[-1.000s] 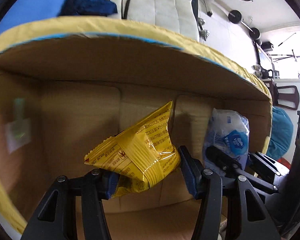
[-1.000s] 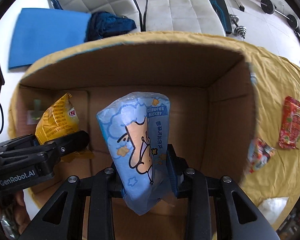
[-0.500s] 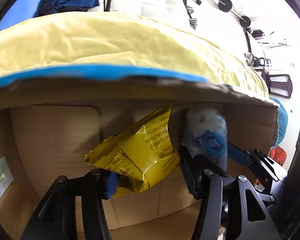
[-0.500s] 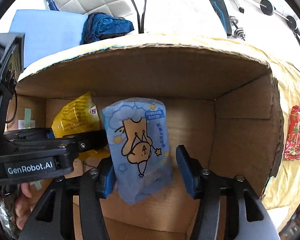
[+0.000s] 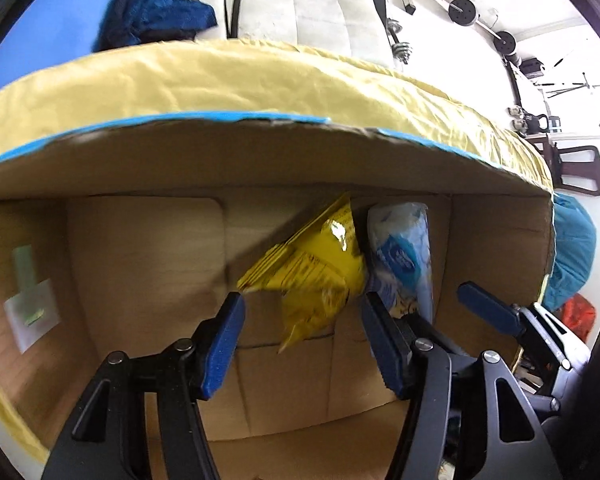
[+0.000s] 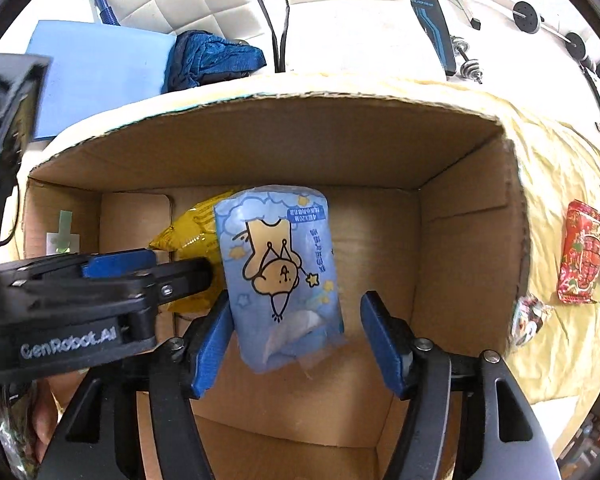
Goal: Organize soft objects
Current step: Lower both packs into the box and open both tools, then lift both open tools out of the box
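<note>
An open cardboard box (image 5: pixel 140 264) (image 6: pixel 460 248) fills both views. My left gripper (image 5: pixel 302 336) is open inside it, its jaws apart; a yellow snack bag (image 5: pixel 312 276) (image 6: pixel 188 236), blurred, is loose between and beyond them. My right gripper (image 6: pixel 296 344) is open too, with a blue tissue pack with a cartoon print (image 6: pixel 280 276) (image 5: pixel 402 260) loose between its jaws, touching the left pad. The two packets sit side by side. The left gripper shows in the right wrist view (image 6: pixel 148 276), the right gripper in the left wrist view (image 5: pixel 496 312).
The box stands on a yellow cloth (image 6: pixel 560 184) (image 5: pixel 260 84). A red snack packet (image 6: pixel 582 260) and further packets (image 6: pixel 528 320) lie on the cloth right of the box. A blue mat (image 6: pixel 100 72), dark blue fabric (image 6: pixel 212 60), white chairs and dumbbells lie beyond.
Both grippers opened wide and let go of their packets. The yellow bag has dropped from the left jaws and tilted right; the tissue pack sits loose in the box.
</note>
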`<state>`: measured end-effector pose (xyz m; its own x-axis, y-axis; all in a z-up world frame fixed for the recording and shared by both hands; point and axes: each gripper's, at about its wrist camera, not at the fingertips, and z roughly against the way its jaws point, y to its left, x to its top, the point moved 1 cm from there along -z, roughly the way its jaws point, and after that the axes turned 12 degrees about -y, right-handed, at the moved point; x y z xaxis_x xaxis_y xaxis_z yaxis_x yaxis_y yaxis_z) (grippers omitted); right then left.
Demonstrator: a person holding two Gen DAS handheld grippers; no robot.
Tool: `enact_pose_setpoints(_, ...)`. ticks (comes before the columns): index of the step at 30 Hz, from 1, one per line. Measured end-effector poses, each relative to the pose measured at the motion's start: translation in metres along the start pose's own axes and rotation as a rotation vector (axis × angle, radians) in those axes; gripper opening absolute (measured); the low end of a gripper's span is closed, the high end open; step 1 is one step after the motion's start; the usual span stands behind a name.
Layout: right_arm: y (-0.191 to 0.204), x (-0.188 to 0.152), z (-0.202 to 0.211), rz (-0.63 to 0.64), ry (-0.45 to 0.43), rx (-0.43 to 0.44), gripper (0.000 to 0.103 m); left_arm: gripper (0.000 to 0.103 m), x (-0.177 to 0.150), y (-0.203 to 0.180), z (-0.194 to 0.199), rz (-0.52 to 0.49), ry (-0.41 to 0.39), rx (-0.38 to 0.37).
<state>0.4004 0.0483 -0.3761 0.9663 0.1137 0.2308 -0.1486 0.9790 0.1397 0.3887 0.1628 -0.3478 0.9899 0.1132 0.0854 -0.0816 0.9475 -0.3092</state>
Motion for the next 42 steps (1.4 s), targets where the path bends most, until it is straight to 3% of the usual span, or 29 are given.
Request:
enact_pose_setpoints(3,0.001,0.000,0.006,0.000,-0.012,-0.018,0.081,0.061,-0.012,0.003,0.018,0.013,-0.043,0.018)
enact_pose_setpoints(4,0.002,-0.002,0.010,-0.002,-0.017,-0.019,0.081,0.067,-0.015,0.005,0.024,0.015,-0.056,0.025)
enact_pose_setpoints(9,0.008,-0.013,0.027,0.026,-0.037,-0.049,0.082,0.073,-0.044,0.012,0.055,0.014,-0.130,0.071)
enact_pose_setpoints(12,0.011,-0.022,0.037,0.039,-0.050,-0.063,0.090,0.089,-0.058,0.016,0.068,0.018,-0.170,0.086)
enact_pose_setpoints(15,0.012,-0.032,0.047,0.045,-0.060,-0.072,0.092,0.096,-0.061,0.014,0.073,0.020,-0.212,0.115)
enact_pose_setpoints(16,0.012,-0.036,0.051,0.048,-0.067,-0.075,0.097,0.101,-0.065,0.015,0.077,0.022,-0.217,0.123)
enact_pose_setpoints(18,0.013,-0.043,0.060,0.046,-0.082,-0.075,0.103,0.101,-0.067,0.013,0.080,0.025,-0.240,0.128)
enact_pose_setpoints(27,0.018,-0.075,0.103,0.053,-0.138,-0.068,0.103,0.102,-0.097,0.000,0.108,0.005,-0.346,0.160)
enact_pose_setpoints(42,0.028,-0.129,0.200,0.068,-0.274,-0.036,0.103,0.102,-0.164,-0.031,0.192,-0.069,-0.495,0.183)
